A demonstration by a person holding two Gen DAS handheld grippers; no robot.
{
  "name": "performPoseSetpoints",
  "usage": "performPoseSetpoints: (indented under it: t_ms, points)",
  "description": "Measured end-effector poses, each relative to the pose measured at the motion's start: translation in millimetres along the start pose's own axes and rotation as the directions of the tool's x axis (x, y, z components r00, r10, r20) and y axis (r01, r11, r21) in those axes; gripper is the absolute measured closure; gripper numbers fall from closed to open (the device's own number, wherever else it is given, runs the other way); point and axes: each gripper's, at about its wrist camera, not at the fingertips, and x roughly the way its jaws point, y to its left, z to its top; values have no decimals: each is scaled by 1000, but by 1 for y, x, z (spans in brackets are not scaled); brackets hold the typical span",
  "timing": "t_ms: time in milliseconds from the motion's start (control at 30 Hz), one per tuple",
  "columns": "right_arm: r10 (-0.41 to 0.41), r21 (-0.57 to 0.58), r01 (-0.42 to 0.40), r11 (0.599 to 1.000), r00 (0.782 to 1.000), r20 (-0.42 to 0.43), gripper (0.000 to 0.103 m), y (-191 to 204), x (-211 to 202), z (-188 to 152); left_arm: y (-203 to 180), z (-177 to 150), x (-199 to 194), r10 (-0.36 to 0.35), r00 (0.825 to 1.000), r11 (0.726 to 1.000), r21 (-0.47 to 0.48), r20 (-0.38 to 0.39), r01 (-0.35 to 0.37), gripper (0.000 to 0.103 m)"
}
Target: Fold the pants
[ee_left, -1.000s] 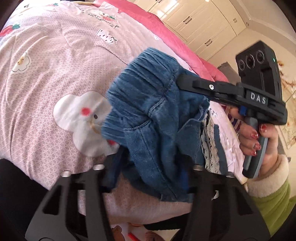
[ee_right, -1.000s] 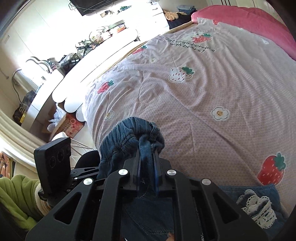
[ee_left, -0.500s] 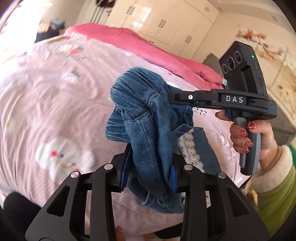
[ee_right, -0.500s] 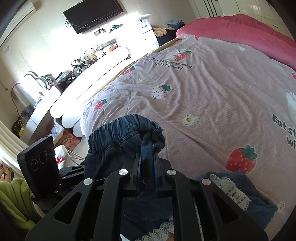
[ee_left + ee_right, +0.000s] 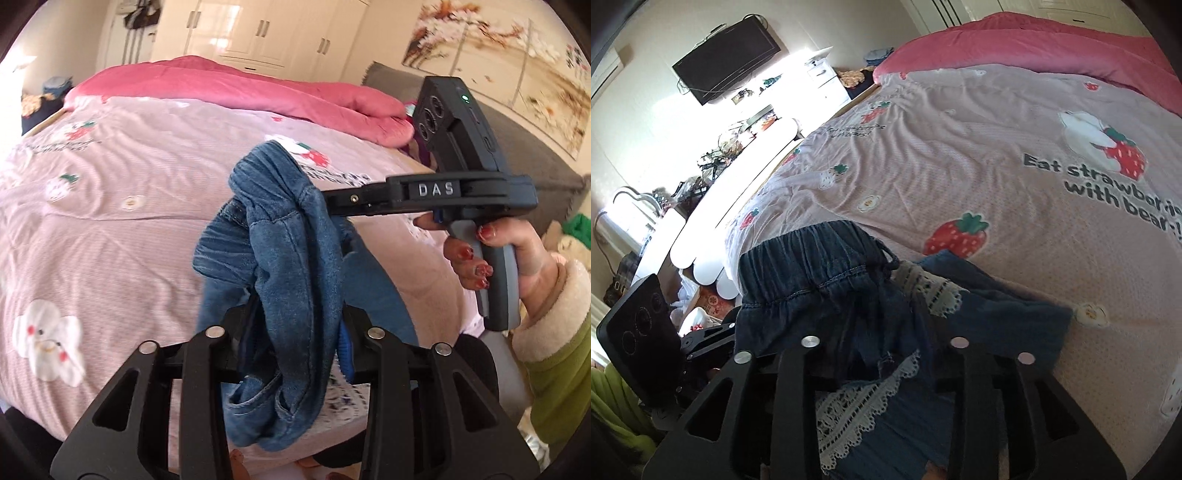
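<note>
Blue denim pants (image 5: pixel 291 266) with white lace trim (image 5: pixel 849 413) are bunched and lifted above the pink bedspread (image 5: pixel 110 221). My left gripper (image 5: pixel 295 325) is shut on a fold of the denim, which hangs down between its fingers. My right gripper (image 5: pixel 332 201) shows in the left wrist view, reaching in from the right and pinching the elastic waistband. In the right wrist view its fingers (image 5: pixel 882 350) stand wider apart with the waistband (image 5: pixel 812 266) and cloth piled over them; the tips are hidden.
A pink quilt (image 5: pixel 240 85) lies across the far side of the bed. White wardrobes (image 5: pixel 258 29) stand behind it. A white footboard (image 5: pixel 738 192), cluttered desk and wall TV (image 5: pixel 727 59) are to the left of the bed in the right wrist view.
Both grippers have risen and tilted up with the pants. The right gripper's fingers, tightly pinched before, now stand wider apart. More of the lace-trimmed leg has come into view.
</note>
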Motion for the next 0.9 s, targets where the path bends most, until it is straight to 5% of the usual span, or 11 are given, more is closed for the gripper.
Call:
performPoseSetpoints:
  t_ms: [200,433,633,900]
  points:
    - [-29,76,28,997,1000,7,50,-23,-19,-15,-17,-5,15,-33,999,998,57,-24,34,69]
    - [-84,132,83,988,996,6,33,-37,-34,-26,-39,-18,18,-126,990,983,123,-60,132,42]
    - [-148,168,141,976,989,28,29,-48,-52,-30,-36,-20,6,-190,981,973,129,-40,193,38]
    - [-180,92,174,980,982,58,20,-25,-68,-24,-3,-37,-14,-103,994,993,58,-43,105,34]
